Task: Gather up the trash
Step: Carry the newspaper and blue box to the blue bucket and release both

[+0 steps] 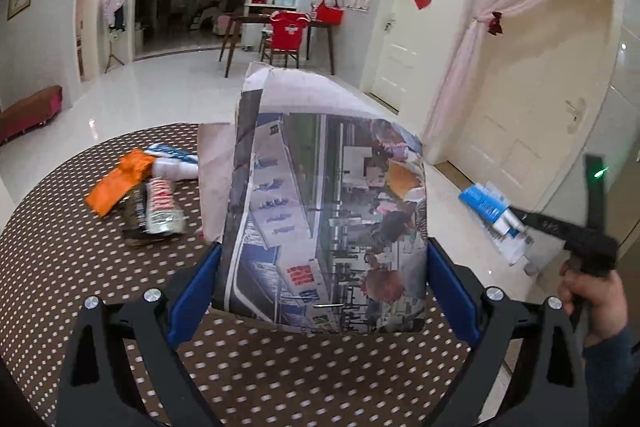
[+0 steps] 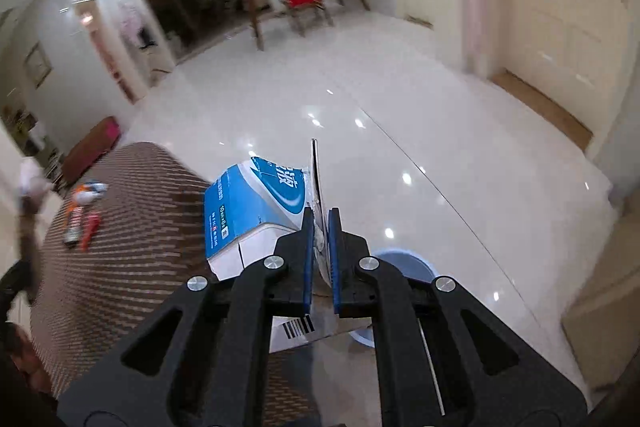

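Two pieces of trash are held at once. The folded newspaper (image 1: 324, 211) sits between the blue fingers of the left gripper (image 1: 324, 291), which clamp it from both sides; it stands upright above the dotted brown tablecloth (image 1: 80, 267), near the table's right edge. The blue-and-white carton (image 2: 256, 211) is pinched by a thin flap in the right gripper (image 2: 321, 247), jaws nearly closed on it, and hangs off the table's edge over the glossy white floor (image 2: 400, 107). In the left view the same carton (image 1: 490, 211) shows to the right, with the person's right hand (image 1: 596, 303) on the gripper handle.

Left of the newspaper, a small pile of wrappers (image 1: 140, 195) lies on the cloth: one orange, one silver with red print, one blue-and-white. A light blue round bin (image 2: 404, 263) sits on the floor just below the right gripper, mostly hidden by it. Far back stands a wooden table with a red chair (image 1: 286, 35).
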Demonstrator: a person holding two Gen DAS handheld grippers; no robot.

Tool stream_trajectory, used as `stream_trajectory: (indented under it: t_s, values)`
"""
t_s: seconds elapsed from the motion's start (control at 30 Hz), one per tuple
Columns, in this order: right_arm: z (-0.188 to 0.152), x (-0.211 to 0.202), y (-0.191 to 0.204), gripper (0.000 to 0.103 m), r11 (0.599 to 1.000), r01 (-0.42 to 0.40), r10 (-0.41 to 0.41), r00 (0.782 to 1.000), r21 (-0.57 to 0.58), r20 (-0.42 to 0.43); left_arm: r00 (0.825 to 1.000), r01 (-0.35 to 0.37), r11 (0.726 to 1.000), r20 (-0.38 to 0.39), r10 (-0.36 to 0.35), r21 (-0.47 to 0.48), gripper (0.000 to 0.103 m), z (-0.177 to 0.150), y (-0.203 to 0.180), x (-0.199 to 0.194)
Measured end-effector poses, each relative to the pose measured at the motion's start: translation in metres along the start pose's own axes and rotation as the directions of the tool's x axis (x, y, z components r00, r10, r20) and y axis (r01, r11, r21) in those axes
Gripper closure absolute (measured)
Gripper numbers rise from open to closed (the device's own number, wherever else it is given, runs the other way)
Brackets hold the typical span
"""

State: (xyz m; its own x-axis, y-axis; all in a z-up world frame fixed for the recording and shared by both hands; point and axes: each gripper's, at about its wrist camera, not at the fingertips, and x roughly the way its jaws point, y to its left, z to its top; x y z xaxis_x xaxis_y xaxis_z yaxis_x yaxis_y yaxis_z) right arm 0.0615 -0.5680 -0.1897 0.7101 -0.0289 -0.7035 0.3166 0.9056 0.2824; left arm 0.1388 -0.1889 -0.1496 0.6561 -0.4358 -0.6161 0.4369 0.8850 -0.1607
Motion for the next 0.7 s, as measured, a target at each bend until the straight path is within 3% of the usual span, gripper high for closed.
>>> stream_trajectory:
  t_s: [0.27, 0.37, 0.4, 0.47, 0.5, 0.6, 0.7]
  values:
    - [-0.023, 0.081, -0.061, 0.096, 0.994, 0.044, -0.028, 0.986, 0.098, -0.163, 0.998, 0.048, 0.997, -0.048, -0.045, 0.055, 0.009, 0.01, -0.036, 0.033]
    - [-0.034, 0.115, -0.074, 0.091, 0.993, 0.055, -0.029, 0.973, 0.108, -0.229, 0.996, 0.06, 0.995, -0.065, -0.055, 0.079, 0.009, 0.012, -0.046, 0.044]
    - [-0.038, 0.124, -0.079, 0.086, 0.992, 0.053, -0.023, 0.969, 0.117, -0.248, 0.996, 0.063, 0.994, -0.069, -0.057, 0.086, 0.009, 0.014, -0.052, 0.048]
    - [-0.043, 0.133, -0.086, 0.06, 0.989, 0.046, -0.007, 0.964, 0.14, -0.267, 0.994, 0.077, 0.992, -0.081, -0.069, 0.102, 0.009, 0.019, -0.064, 0.056]
    - [-0.044, 0.133, -0.091, 0.041, 0.987, 0.044, -0.003, 0.965, 0.152, -0.262, 0.994, 0.083, 0.99, -0.086, -0.073, 0.11, 0.009, 0.021, -0.069, 0.06]
    - [-0.041, 0.125, -0.104, 0.039, 0.983, 0.023, 0.021, 0.973, 0.184, -0.231, 0.989, 0.113, 0.985, -0.109, -0.099, 0.131, 0.009, 0.025, -0.088, 0.074]
    - [-0.029, 0.108, -0.12, 0.028, 0.977, 0.015, 0.023, 0.984, 0.213, -0.177, 0.983, 0.146, 0.977, -0.135, -0.126, 0.155, 0.009, 0.029, -0.112, 0.09]
